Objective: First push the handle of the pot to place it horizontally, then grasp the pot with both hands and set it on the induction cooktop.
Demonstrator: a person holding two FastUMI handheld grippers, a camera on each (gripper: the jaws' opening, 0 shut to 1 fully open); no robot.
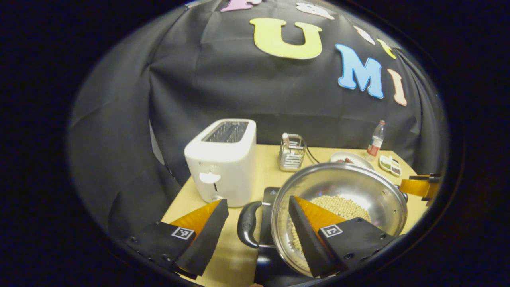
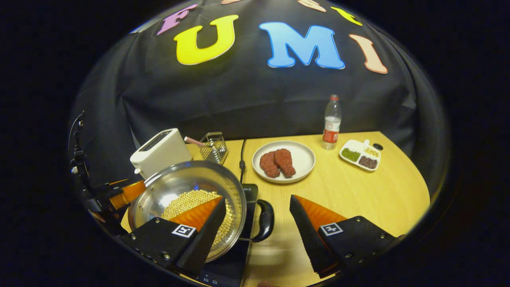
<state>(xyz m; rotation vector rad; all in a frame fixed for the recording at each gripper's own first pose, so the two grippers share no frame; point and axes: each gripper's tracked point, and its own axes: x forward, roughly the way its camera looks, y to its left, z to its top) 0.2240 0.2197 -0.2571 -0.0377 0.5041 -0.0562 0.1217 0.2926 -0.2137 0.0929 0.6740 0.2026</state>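
A steel pot (image 1: 338, 179) holding pale beans (image 1: 338, 205) is over the black induction cooktop (image 1: 267, 261). Its black left handle (image 1: 247, 225) lies between the wide-apart fingers of my left gripper (image 1: 258, 199), which is open; one finger (image 1: 314, 231) overlaps the pot's rim. In the right gripper view the pot (image 2: 179, 183) is at the left over the cooktop (image 2: 249, 191), and its other black handle (image 2: 265, 221) lies between the fingers of my open right gripper (image 2: 257, 198). Each gripper shows orange in the other's view, the right gripper (image 1: 418, 186) and the left gripper (image 2: 127, 191).
A white toaster (image 1: 223, 159) stands at the back left beside a wire rack (image 1: 292, 153). Further right are a plate (image 2: 305, 159) with red meat (image 2: 277, 162), a bottle (image 2: 331, 121) and a small divided dish (image 2: 360, 154). A black cord (image 2: 241, 159) runs to the cooktop.
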